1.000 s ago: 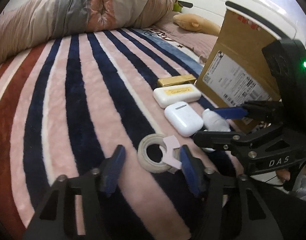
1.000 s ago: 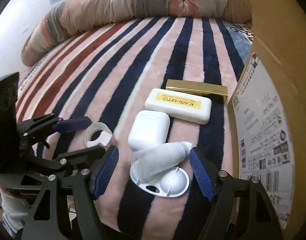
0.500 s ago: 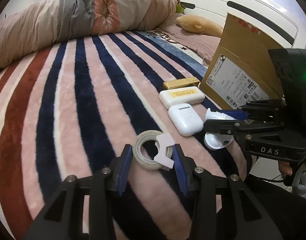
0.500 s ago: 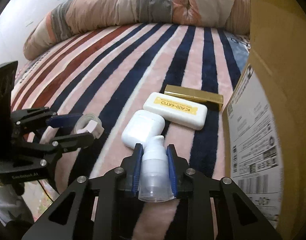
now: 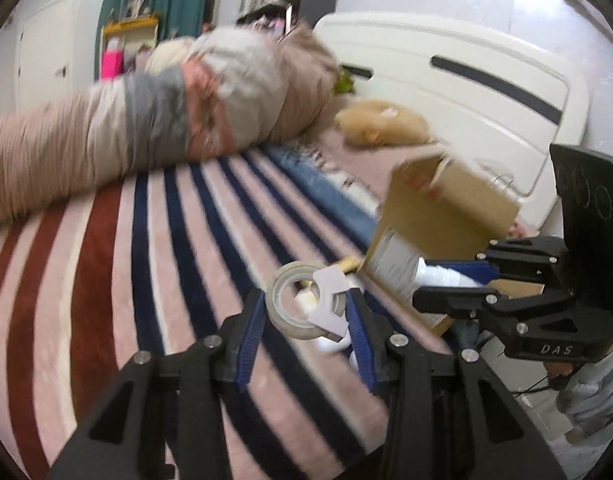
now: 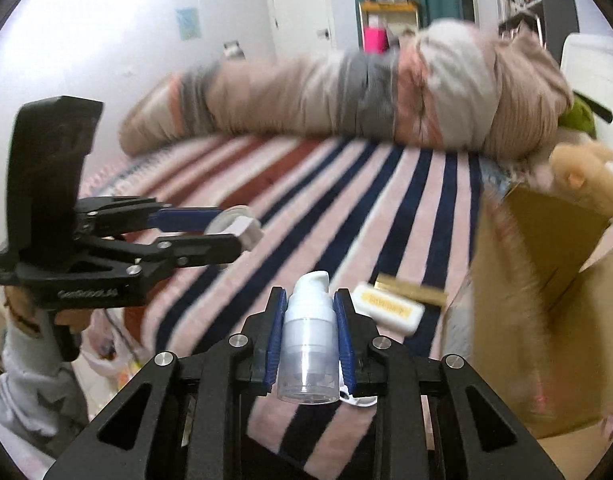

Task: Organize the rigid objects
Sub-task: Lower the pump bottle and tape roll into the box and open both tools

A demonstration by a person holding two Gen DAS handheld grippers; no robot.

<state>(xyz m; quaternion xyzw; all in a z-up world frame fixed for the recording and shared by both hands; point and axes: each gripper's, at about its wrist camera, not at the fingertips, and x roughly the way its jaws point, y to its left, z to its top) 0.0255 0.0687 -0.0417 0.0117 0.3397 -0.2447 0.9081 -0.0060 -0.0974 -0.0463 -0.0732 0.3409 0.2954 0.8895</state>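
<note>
- Left gripper (image 5: 306, 322), low centre of the left wrist view: closed on the tape roll (image 5: 296, 304), blue pads against its two sides, white tab facing the camera. A second ago wide open around the roll as it lay on the striped blanket (image 5: 106, 280); now lifted clear of it.
- Right gripper (image 6: 310, 320), bottom centre of the right wrist view: clamped on the white pump bottle (image 6: 309, 336), nozzle pointing away. A second ago spread either side of the bottle lying flat; now raised off the bedding.
- Both views blurred and tilted upward, showing wall and shelves where half a second ago only blanket showed: judged a joint lift.
- Left behind on the blanket, right of centre in the right wrist view: cream eraser-like block (image 6: 390, 312) and gold bar (image 6: 412, 290), just beside the cardboard box (image 6: 546, 300).
- Meaning for the task: two items secured at once; probably next the box at the right, its open top in view.
</note>
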